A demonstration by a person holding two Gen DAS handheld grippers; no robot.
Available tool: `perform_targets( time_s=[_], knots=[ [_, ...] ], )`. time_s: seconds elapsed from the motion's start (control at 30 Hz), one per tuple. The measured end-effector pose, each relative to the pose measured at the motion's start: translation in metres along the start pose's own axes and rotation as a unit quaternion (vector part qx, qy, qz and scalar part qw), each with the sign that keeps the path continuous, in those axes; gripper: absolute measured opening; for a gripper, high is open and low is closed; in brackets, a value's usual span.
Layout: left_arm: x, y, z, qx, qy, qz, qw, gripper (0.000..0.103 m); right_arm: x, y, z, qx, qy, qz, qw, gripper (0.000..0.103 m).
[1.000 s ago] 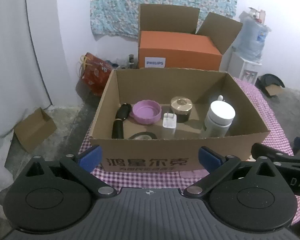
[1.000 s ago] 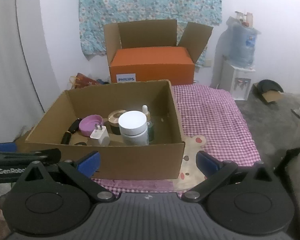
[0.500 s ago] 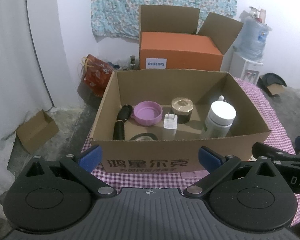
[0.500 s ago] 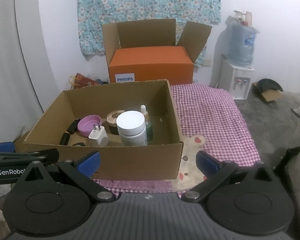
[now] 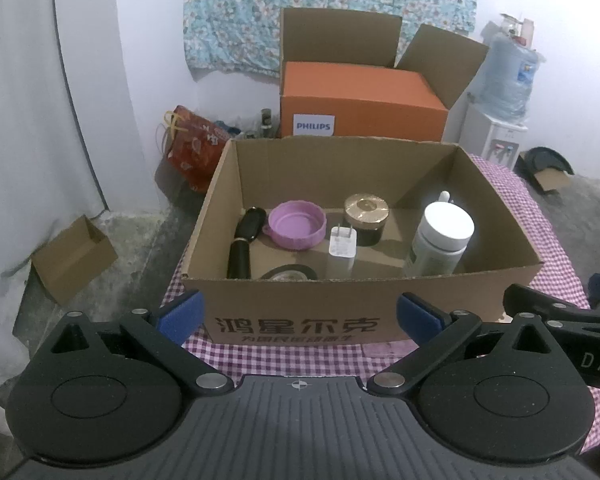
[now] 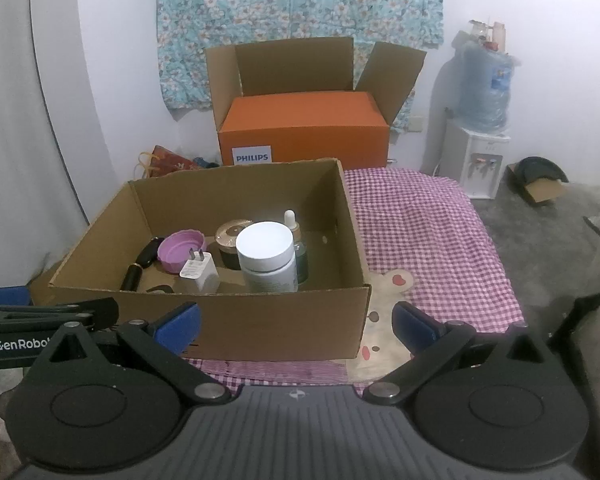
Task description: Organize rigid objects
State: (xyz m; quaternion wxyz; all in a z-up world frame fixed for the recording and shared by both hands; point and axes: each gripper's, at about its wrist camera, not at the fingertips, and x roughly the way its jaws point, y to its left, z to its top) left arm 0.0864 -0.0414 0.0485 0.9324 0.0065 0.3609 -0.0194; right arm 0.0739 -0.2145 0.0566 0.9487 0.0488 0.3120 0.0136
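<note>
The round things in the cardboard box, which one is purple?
The purple lid lying open side up beside the black tube. The jar has a gold top, and the bottle has a white cap.

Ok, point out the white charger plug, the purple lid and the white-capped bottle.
white charger plug [image 5: 342, 249], left wrist view, on its front face.
purple lid [image 5: 295, 229], left wrist view, on its hollow inside.
white-capped bottle [image 6: 264, 243], right wrist view, on its cap top.

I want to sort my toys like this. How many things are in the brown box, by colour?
White: 2, the jar and the plug
Black: 2, the tube and the tape roll
Purple: 1, the lid
Gold-topped: 1, the gold jar
Dark: 1, the dropper bottle
Total: 7, in the box
</note>
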Motion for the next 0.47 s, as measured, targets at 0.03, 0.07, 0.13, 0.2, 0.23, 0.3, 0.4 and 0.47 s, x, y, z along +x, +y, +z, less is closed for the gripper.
perform_targets(
  time_s=[0.03, 0.07, 0.13, 0.2, 0.23, 0.3, 0.4, 0.47],
  knots=[
    [-0.0001, 0.0003, 0.0000, 0.000, 0.001, 0.000, 1.0000, 0.102, 0.0000, -0.0001, 0.0001, 0.001, 0.000, 0.000, 1.000, 0.103],
    [0.0001, -0.0001, -0.0003, -0.001, 0.000, 0.000, 1.0000, 0.102, 0.0000, -0.0004, 0.0002, 0.001, 0.001, 0.000, 1.000, 0.103],
    [0.0004, -0.0003, -0.0009, -0.002, 0.001, 0.000, 1.0000, 0.102, 0.0007, -0.0003, 0.0003, 0.000, 0.001, 0.001, 1.000, 0.103],
    [0.0004, -0.0002, -0.0008, -0.002, 0.001, 0.000, 1.0000, 0.102, 0.0006, -0.0002, 0.0002, 0.000, 0.001, 0.000, 1.000, 0.103],
    [0.0004, -0.0007, -0.0009, -0.003, 0.001, 0.000, 1.0000, 0.102, 0.0006, -0.0003, 0.0003, 0.000, 0.000, 0.001, 1.000, 0.103],
    [0.0004, -0.0007, -0.0009, -0.003, 0.002, 0.000, 1.0000, 0.102, 0.0007, -0.0002, 0.0003, 0.000, 0.000, 0.001, 1.000, 0.103],
    [0.0005, -0.0004, -0.0009, -0.003, 0.002, 0.000, 1.0000, 0.102, 0.0005, -0.0001, 0.0002, 0.001, 0.001, 0.000, 1.000, 0.103],
    [0.0005, -0.0003, -0.0008, -0.003, 0.002, 0.000, 1.0000, 0.102, 0.0005, 0.0000, 0.0003, 0.001, 0.001, 0.000, 1.000, 0.103]
  ],
)
